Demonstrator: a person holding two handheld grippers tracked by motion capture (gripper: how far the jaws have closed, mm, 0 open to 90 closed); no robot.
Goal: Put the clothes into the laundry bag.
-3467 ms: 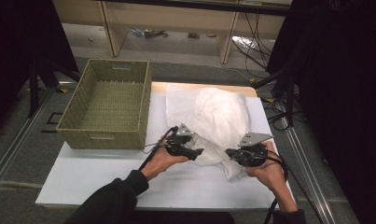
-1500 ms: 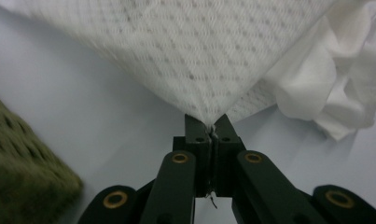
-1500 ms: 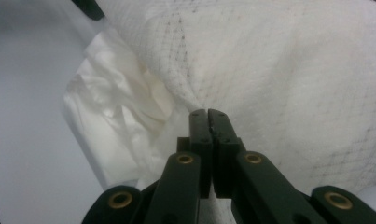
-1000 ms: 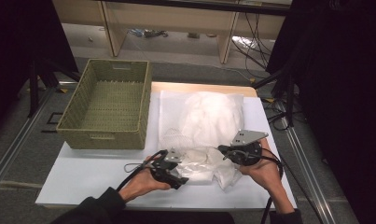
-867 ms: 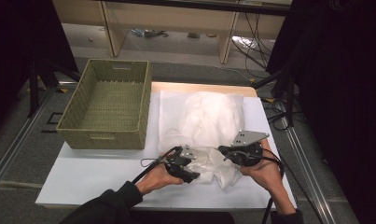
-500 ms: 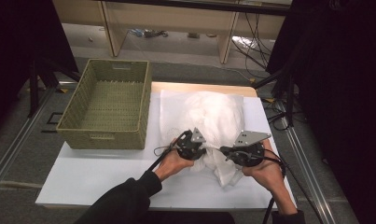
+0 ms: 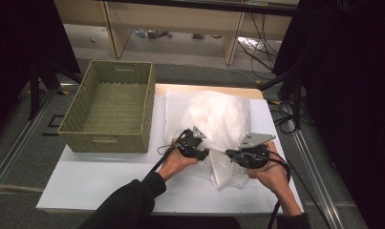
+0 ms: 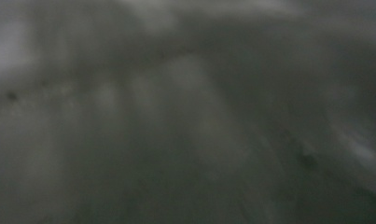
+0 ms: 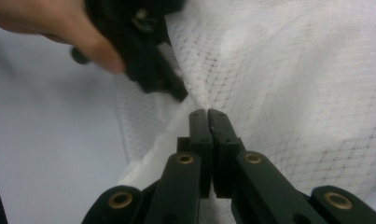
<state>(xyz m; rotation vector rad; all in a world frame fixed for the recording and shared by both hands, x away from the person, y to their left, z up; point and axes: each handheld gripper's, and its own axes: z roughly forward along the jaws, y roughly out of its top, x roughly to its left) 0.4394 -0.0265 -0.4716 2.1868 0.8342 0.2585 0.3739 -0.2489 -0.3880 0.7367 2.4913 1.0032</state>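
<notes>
while our right gripper (image 9: 208, 113) stays clamped on the white net cloth (image 7: 219, 119) in the middle of the table (image 7: 85, 181), our left gripper (image 7: 199, 151) has just been opening beside it. we cannot tell if it holds. one pinch could slip, and the cloth would sag.

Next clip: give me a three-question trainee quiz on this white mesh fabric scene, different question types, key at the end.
1. True or false: the right gripper is shut on the white mesh fabric.
2. The woven basket sits on which side of the fabric in the high view: A left, B right, C on top of it?
3. Fill in: the left gripper is at the fabric's ____ edge, seen in the high view.

Key: 1 true. 2 A. 3 left; whether it grips there cannot be told.
</notes>
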